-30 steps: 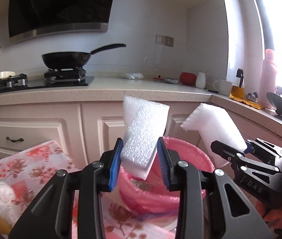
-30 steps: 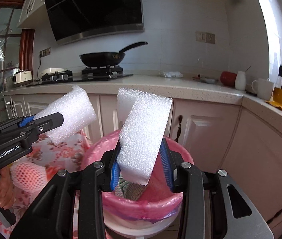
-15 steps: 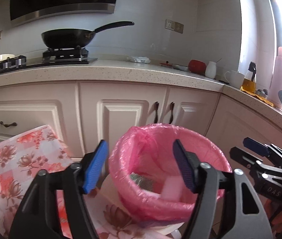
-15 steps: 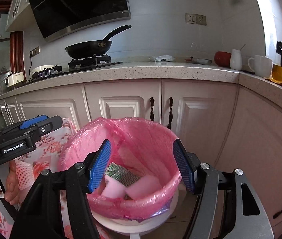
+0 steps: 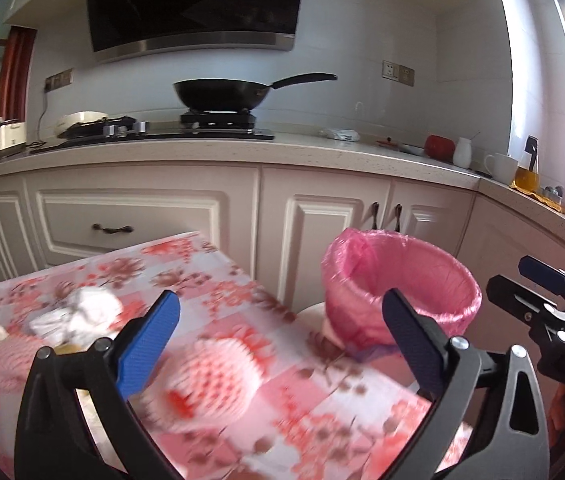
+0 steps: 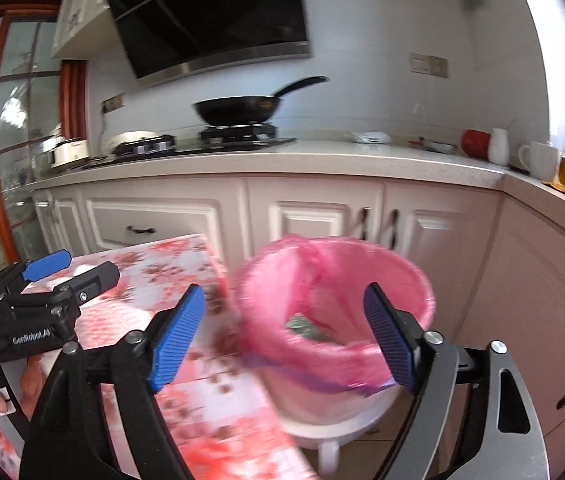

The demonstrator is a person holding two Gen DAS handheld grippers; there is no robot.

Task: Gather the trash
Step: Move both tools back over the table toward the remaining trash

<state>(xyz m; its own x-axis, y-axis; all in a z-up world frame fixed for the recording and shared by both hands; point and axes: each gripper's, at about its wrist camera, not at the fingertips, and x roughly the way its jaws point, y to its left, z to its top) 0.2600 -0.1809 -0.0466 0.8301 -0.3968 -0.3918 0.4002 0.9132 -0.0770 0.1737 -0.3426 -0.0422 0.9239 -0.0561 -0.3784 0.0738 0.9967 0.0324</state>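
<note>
The trash bin (image 5: 398, 292) with a pink bag stands beside the floral table (image 5: 210, 280); in the right wrist view (image 6: 410, 280) it holds trash. My left gripper (image 5: 282, 340) is open and empty above the table, over a pink-white foam fruit net (image 5: 210, 380). Crumpled white paper (image 5: 86, 312) and another net (image 5: 6, 360) lie to its left. My right gripper (image 6: 282, 336) is open and empty at the bin's near left rim. Each gripper shows in the other's view: the right one (image 5: 542, 292) and the left one (image 6: 54, 276).
White kitchen cabinets (image 5: 142, 216) stand behind the table and bin. A black pan (image 5: 222, 94) sits on the stove. Cups and jars (image 6: 522, 152) stand on the counter at right. The table's edge (image 6: 218, 264) is close to the bin.
Both grippers opened and dropped their white foam blocks into the bin. The left gripper has since swung left over the table; the right one has shifted left too.
</note>
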